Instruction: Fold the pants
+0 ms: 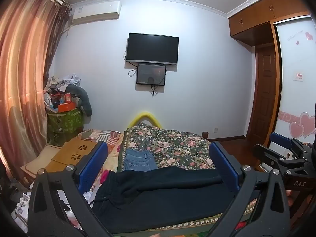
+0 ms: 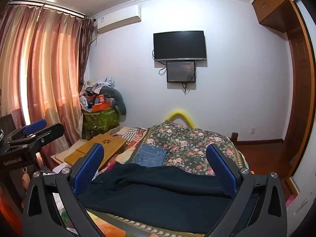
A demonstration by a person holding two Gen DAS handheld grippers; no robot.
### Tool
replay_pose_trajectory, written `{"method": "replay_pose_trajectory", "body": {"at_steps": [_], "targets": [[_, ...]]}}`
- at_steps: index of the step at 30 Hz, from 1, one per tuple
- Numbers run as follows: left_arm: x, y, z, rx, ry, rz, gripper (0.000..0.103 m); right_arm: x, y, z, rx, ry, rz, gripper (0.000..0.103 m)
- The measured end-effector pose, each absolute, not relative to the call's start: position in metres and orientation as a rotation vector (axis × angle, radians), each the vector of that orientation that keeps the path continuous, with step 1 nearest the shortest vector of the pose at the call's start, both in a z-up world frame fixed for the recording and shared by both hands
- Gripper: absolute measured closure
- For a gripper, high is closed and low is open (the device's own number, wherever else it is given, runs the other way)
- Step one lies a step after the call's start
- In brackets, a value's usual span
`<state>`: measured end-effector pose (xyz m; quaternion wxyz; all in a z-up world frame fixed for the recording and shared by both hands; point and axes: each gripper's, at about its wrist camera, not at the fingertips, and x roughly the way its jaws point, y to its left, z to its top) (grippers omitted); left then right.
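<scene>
Dark pants [image 1: 164,195] lie spread across the near end of the floral bedspread [image 1: 177,148], waistband and drawstring to the left. They also show in the right wrist view [image 2: 158,189]. My left gripper [image 1: 158,158] is open above the pants, holding nothing. My right gripper [image 2: 156,158] is open above them too, empty. Each gripper shows at the edge of the other's view: the right gripper [image 1: 286,152] and the left gripper [image 2: 33,130].
Folded blue jeans [image 1: 139,160] lie on the bedspread beyond the pants. A wooden lap tray [image 1: 73,152] sits at the left of the bed. A cluttered green bin [image 1: 64,120] stands by the curtain. A wardrobe [image 1: 292,79] is at the right.
</scene>
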<state>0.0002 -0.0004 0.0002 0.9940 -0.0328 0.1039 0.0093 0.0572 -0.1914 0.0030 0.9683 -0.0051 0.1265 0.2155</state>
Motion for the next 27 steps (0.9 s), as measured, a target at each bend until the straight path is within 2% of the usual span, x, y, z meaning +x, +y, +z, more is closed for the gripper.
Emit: {"method": "replay_pose_trajectory", "body": {"at_steps": [7, 27], "targets": [[-0.003, -0.01, 0.014, -0.067, 0.188, 0.009, 0.0, 0.057, -0.192, 0.004, -0.008, 0.258, 0.439, 0.0], [-0.003, -0.006, 0.008, -0.076, 0.188, 0.001, 0.0, 0.058, -0.194, 0.003, -0.013, 0.257, 0.431, 0.0]]}}
